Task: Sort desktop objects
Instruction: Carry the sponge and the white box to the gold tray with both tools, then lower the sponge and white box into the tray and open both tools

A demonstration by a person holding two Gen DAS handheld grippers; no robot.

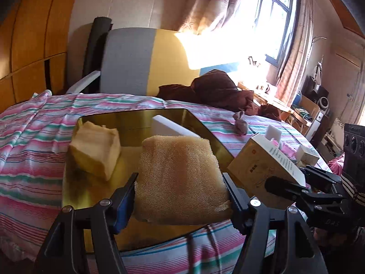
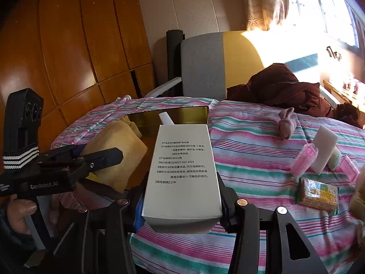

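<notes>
My left gripper (image 1: 180,182) is shut on a tan sponge (image 1: 180,173) and holds it over a gold mirrored tray (image 1: 75,187) on the striped bedspread. A second yellowish sponge (image 1: 95,148) and a white block (image 1: 168,125) lie in the tray. My right gripper (image 2: 182,191) is shut on a white printed carton (image 2: 182,171), held just right of the tray (image 2: 189,114). The carton also shows in the left wrist view (image 1: 262,166), and the held sponge in the right wrist view (image 2: 116,153).
On the bedspread to the right lie pink hair rollers (image 2: 303,159), a white block (image 2: 324,150), a wrapped snack bar (image 2: 319,194) and a small mauve cloth knot (image 2: 286,123). A dark brown jacket (image 2: 285,86) lies at the back, before a grey and yellow headboard (image 2: 205,64).
</notes>
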